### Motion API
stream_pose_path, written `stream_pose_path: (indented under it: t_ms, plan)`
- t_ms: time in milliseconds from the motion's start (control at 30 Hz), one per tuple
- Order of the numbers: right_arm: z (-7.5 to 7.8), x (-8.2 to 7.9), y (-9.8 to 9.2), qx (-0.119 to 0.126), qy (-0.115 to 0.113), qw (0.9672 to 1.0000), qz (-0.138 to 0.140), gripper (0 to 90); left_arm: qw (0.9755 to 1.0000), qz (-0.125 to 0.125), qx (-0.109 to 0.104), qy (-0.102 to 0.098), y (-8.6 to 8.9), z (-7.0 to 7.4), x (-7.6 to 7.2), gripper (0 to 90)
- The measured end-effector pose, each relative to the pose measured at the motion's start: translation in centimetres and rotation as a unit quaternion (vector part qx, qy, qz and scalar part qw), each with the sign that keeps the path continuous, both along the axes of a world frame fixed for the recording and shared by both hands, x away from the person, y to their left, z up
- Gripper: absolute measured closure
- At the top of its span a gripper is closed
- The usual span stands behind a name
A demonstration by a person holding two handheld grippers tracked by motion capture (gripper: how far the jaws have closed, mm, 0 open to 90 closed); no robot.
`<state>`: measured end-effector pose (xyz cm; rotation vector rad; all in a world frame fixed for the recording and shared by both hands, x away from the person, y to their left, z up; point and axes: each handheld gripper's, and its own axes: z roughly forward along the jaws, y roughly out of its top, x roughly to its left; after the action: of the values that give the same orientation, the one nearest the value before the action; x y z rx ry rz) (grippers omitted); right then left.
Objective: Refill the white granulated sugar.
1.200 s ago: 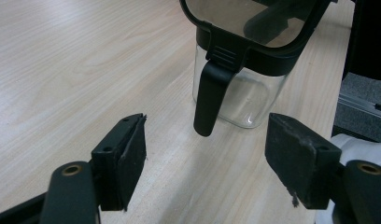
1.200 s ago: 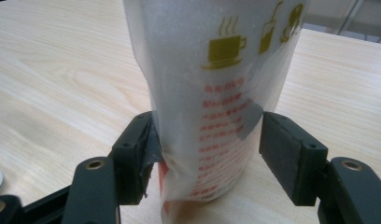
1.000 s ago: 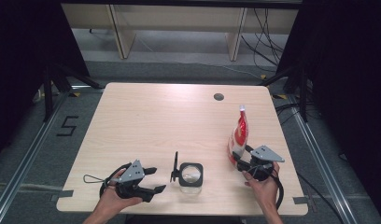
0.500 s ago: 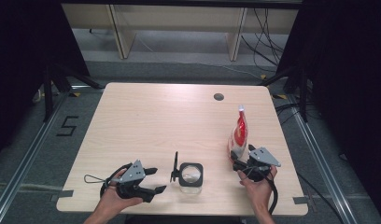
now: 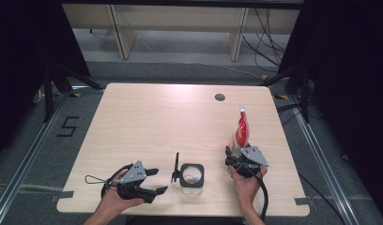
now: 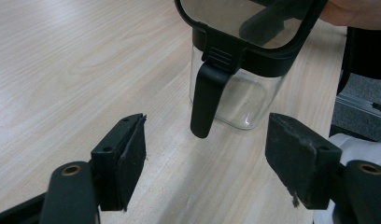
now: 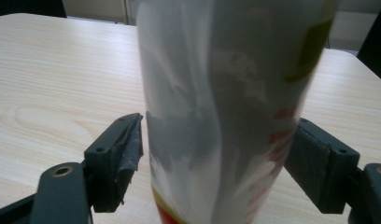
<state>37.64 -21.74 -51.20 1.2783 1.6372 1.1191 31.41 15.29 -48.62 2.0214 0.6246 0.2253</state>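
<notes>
- My right gripper [image 5: 236,157] stands at the near side of the red and white pouch [image 5: 240,131], which is upright on the table [image 5: 147,117] well to the right of the glass jar [image 5: 192,175].
- In the right gripper view the pouch [image 7: 230,107] sits between the two pads [image 7: 128,154]. The jaws have just been opening. There is a gap at the left pad; at the right pad I cannot tell whether there is contact. I read this gripper as released.
- My left gripper [image 5: 149,180] lies low on the table to the left of the jar, aimed at it.
- In the left gripper view its jaws are spread wide with nothing between them; the left gripper [image 6: 205,163] is released.
- The jar [image 6: 235,60] has a black square lid, and a black latch arm [image 6: 205,102] hangs down its near side. The latch is just ahead of the left gripper's pads [image 6: 132,158], apart from them.
- A dark round hole [image 5: 220,97] sits in the table beyond the pouch, near the far edge.
</notes>
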Motion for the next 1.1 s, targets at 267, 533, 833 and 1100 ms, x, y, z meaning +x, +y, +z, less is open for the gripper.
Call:
stream_pose_path:
  t_ms: [267, 533, 833, 1100]
  plan:
    - [-0.4, 0.5, 0.0, -0.004, -0.013, 0.9999, -0.004, 31.5, 0.9999, -0.002, 0.009, -0.008, 0.0, 0.0, 0.0, 28.9]
    - [0.0, 0.5, -1.4, -0.01, 0.003, 0.9991, 0.04, 35.9, 0.9999, -0.008, 0.008, -0.012, 0.0, 0.0, 0.1, 29.0]
    - [0.1, 0.7, -3.2, -0.004, 0.007, 0.9946, 0.104, 37.0, 0.9999, -0.009, 0.004, -0.009, 0.0, -0.1, 0.1, 29.1]
    - [-0.3, 1.0, -4.0, 0.004, -0.012, 0.9915, 0.13, 36.7, 1.0, -0.005, 0.001, -0.001, -0.2, -0.2, -0.1, 29.2]
